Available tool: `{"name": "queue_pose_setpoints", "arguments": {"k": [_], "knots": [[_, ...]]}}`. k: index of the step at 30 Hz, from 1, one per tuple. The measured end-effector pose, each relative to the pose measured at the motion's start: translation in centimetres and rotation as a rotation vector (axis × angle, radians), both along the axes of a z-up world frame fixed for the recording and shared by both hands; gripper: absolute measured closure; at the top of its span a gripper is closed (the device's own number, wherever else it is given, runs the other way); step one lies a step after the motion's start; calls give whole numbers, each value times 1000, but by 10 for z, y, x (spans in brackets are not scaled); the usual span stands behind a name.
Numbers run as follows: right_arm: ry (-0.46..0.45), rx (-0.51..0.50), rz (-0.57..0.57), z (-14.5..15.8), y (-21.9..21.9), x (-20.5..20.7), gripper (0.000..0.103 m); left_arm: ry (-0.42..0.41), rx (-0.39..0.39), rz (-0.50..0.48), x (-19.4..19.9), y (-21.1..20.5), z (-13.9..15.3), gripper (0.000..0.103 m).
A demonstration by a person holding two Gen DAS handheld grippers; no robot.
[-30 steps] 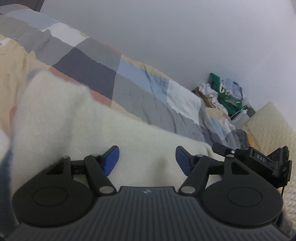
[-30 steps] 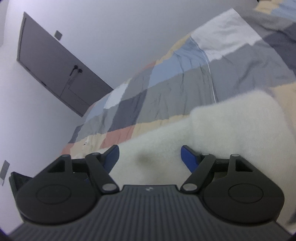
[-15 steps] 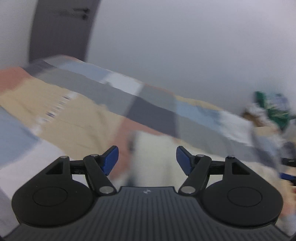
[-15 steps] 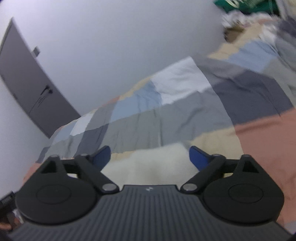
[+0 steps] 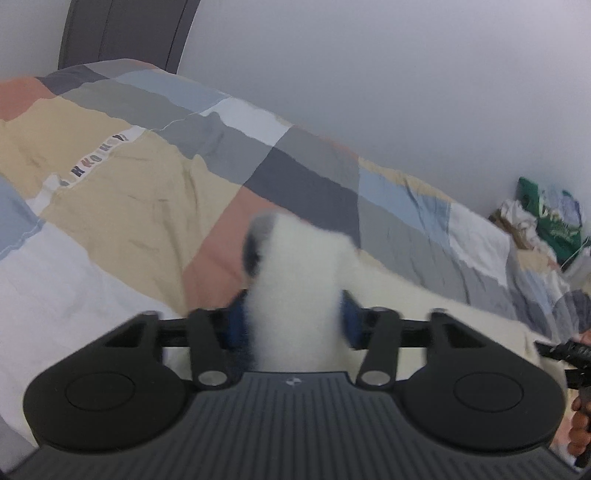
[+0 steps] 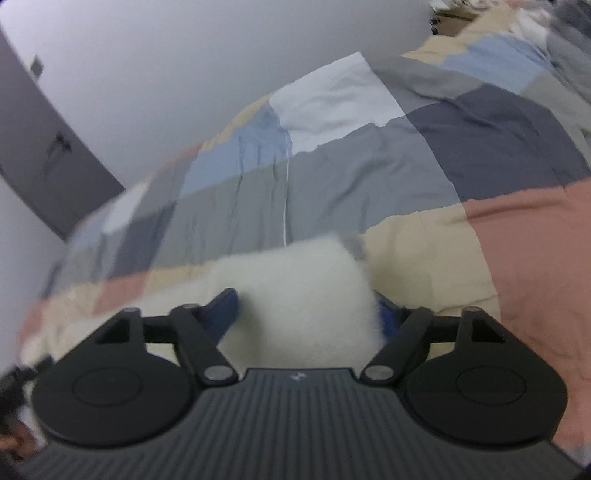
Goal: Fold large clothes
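A white fleece garment (image 5: 295, 266) lies on the patchwork quilt (image 5: 147, 192). In the left wrist view a bunched fold of it, with a dark patch at its top left, stands up between the blue pads of my left gripper (image 5: 293, 325). Those jaws are closing and the pads touch the fleece on both sides. In the right wrist view another fold of the fleece (image 6: 295, 280) fills the gap of my right gripper (image 6: 306, 317), whose jaws are also closing against it. The rest of the garment stretches low between the two grippers.
The quilt (image 6: 369, 166) covers a bed along a white wall. A grey door (image 5: 122, 33) stands behind the bed's far end. A heap of clothes with a green piece (image 5: 546, 221) sits at the right. A hand (image 5: 581, 424) shows at the right edge.
Both grippers swung away from the flat fleece, tipped down onto its edge, and their jaws have narrowed around bunched folds of it.
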State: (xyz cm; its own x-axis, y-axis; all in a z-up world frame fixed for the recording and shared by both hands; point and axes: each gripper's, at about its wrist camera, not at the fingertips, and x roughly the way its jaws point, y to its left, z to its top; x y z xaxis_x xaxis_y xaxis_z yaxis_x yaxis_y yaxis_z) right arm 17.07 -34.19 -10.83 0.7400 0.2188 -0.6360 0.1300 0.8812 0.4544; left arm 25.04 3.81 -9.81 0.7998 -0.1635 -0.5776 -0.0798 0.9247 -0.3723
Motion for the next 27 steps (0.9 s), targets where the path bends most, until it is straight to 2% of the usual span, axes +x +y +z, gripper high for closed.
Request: {"name": "queue_pose_setpoints", "arguments": {"k": [1,3,6,9,12,16,19,21,27], "knots": [[-11,-25,18,1,2,1,42,-8,-4,0,0,0,1,62],[-28,-71,39,8,4,1,69,-33,-6,0,-2,1,4,69],[-83,-75,61,22,2,-4,79,-117,-24,-12,-10,2,17,73],[-175,-79,64,35,0,-5,80,-160,-11,-23,-8,-1,29,73],[-189,-71,44,34,-4,5,80,-134,-15,-15,5,4,25,73],[-133,-93,48,16,-4,29,80,-4,-44,23,29,12,2,68],[-41,-61,39,-3,-10,45,79,55,-77,54,34,20,-14,52],[-5,-24,31,-12,-14,47,77,68,-109,57,33,24,-18,51],[16,-18,25,-9,-12,45,73,55,-102,60,24,22,-9,50]]}}
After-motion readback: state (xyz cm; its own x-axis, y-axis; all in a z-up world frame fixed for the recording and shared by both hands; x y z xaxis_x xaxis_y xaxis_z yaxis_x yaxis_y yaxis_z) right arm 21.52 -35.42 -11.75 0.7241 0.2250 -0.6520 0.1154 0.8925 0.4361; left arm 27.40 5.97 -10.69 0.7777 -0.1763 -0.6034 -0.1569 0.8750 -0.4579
